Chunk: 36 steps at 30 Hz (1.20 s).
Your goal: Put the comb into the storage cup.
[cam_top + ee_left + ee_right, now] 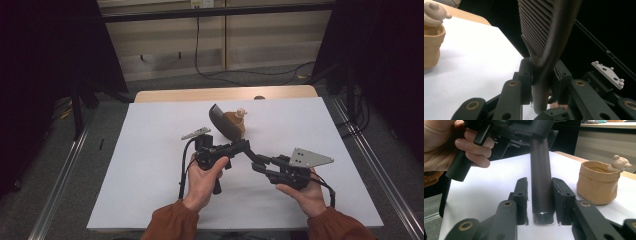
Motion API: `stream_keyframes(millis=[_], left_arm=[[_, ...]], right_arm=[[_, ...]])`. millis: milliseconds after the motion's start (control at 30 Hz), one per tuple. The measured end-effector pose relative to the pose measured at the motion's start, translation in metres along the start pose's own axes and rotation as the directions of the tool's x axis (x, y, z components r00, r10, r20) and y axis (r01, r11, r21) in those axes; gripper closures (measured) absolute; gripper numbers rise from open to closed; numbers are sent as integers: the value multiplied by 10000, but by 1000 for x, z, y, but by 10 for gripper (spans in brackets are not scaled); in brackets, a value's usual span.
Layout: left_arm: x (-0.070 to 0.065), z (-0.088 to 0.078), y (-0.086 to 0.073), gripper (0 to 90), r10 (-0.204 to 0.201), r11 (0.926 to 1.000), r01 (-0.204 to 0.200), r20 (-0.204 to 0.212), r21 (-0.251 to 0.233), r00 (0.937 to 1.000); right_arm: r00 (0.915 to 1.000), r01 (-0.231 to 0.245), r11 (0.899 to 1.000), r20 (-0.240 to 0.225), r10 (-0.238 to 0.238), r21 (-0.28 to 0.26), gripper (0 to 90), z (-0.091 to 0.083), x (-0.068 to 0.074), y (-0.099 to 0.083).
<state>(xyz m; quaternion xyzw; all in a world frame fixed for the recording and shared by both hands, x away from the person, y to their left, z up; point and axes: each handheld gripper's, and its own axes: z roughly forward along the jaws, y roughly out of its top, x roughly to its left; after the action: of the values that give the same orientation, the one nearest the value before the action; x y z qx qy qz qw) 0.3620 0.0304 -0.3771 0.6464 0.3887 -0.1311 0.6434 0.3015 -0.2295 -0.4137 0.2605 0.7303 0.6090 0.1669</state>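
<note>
Two grippers — left (243,145) clamped on brush (220,121), right (256,167) slack — above white table (150,165).

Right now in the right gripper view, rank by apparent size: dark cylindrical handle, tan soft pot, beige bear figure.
1-2. Unranked: dark cylindrical handle and tan soft pot look about alike, and the handle sits much nearer the camera.
3. Smallest: beige bear figure at the pot's rim.

A tan pouch (234,121) with a small pale bear figure (241,112) at its rim stood on the white desk (150,150), just beyond the left gripper (245,145). Black cables (250,74) lay on the floor, far beyond it.
</note>
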Motion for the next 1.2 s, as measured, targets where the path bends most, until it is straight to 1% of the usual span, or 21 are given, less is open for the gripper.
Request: stream_keyframes(millis=[33, 100, 133, 167, 200, 267, 333, 400, 567, 600, 667, 733, 833, 900, 933, 1067, 1133, 1200], left_arm=[[0, 0, 0, 728, 36, 10000, -36, 20, 35, 10000], [0, -1, 1, 728, 84, 10000, -84, 7, 26, 10000], [0, 0, 1, 728, 4, 10000, -4, 24, -39, 10000], [-1, -1, 1, 728, 19, 10000, -19, 25, -32, 10000], [0, -1, 2, 728, 77, 10000, -77, 22, -8, 10000], [-1, -2, 3, 728, 45, 10000, -45, 27, -34, 10000], [0, -3, 4, 728, 142, 9999, -142, -6, -62, 9999], [0, -4, 4, 728, 131, 9999, -131, -38, -63, 9999], [3, -7, 6, 728, 378, 9993, -376, -215, 61, 9991], [3, -7, 6, 728, 253, 9997, -254, -217, -25, 9994], [3, -8, 7, 728, 347, 9994, -348, -294, -24, 9990], [3, -9, 8, 728, 381, 9993, -383, -340, -49, 9987], [3, -11, 10, 728, 664, 9978, -665, -508, -8, 9965], [3, -12, 11, 728, 724, 9974, -724, -481, 6, 9962], [3, -13, 12, 728, 855, 9963, -855, -567, 31, 9947], [4, -15, 13, 728, 1015, 9948, -1010, -697, 102, 9924], [4, -16, 14, 728, 1264, 9919, -1253, -713, 201, 9894], [3, -17, 14, 728, 1266, 9919, -1262, -763, 106, 9890]], right_arm=[[10000, -49, 10000, 33, 49, -15, 619, 0, 0, 0], [10000, -61, 10000, 44, 61, 9, 600, 0, 0, 0], [10000, -89, 10000, -1, 89, -3, 588, 1, 0, 0], [10000, -80, 10000, 20, 80, 10, 570, 1, 0, 0], [9999, -96, 9999, 72, 96, 56, 535, 1, 0, 0], [9998, -80, 9999, 208, 78, 101, 459, 1, 0, 0], [9995, -87, 9999, 297, 83, 115, 427, 1, 0, 0], [9991, -196, 9997, 369, 192, 116, 364, 1, 0, 0], [9983, -315, 9995, 499, 311, 72, 282, 1, 0, 0], [9981, -314, 9995, 540, 309, 87, 268, 1, 0, 0], [9973, -386, 9992, 634, 380, 88, 239, 0, 0, 0], [9967, -459, 9989, 675, 454, 56, 220, -1, -1, 0], [9953, -524, 9986, 818, 517, 54, 188, -3, -2, 1], [9943, -624, 9980, 875, 616, 74, 173, -3, -2, 0], [9942, -594, 9982, 905, 583, 90, 173, -4, -3, 0], [9931, -660, 9978, 975, 650, 71, 161, -5, -4, -1], [9925, -707, 9975, 1010, 696, 66, 152, -5, -4, 0], [9913, -736, 9973, 1100, 725, 65, 134, -6, -4, 0]])
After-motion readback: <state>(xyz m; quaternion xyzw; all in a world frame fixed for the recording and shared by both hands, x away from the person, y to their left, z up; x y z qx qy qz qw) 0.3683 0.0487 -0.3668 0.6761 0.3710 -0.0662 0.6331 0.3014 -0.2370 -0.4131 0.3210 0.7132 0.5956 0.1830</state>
